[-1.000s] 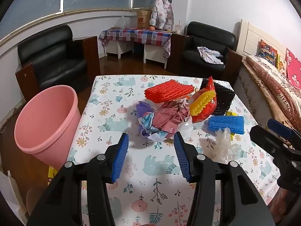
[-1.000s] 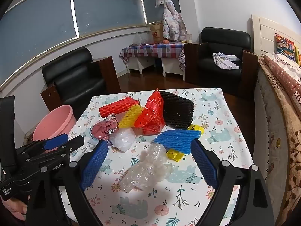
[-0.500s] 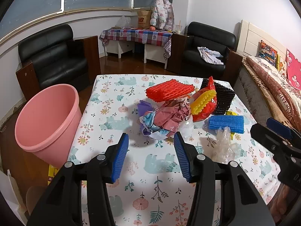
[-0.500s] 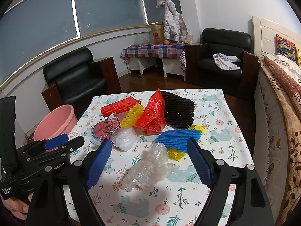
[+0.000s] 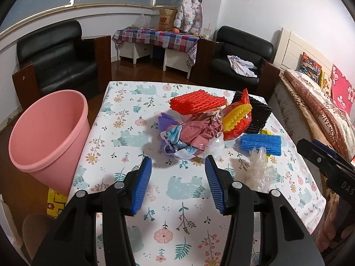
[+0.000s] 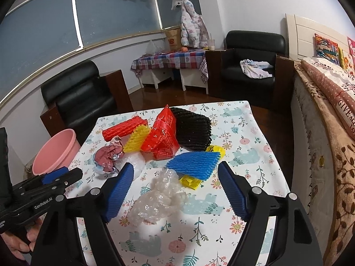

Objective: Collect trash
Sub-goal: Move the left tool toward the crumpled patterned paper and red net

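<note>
Both grippers open above table; right gripper point(image 6: 175, 188) over clear plastic point(image 6: 157, 199)

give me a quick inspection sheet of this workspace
surface: table with a floral cloth, trash heaped toward the far right.
job's things: red foam net, black foam net, blue foam net, yellow foam net, red bag, crumpled paper, clear plastic wrap; pink bin stands beside the table's left edge.
clutter: yellow scraps under the blue foam net.
grippers: left claw open, holding nothing; right claw open, straddling the clear plastic wrap without touching it.
cables: nothing seen.
surroundings: two armchairs, side table, bed.
</note>
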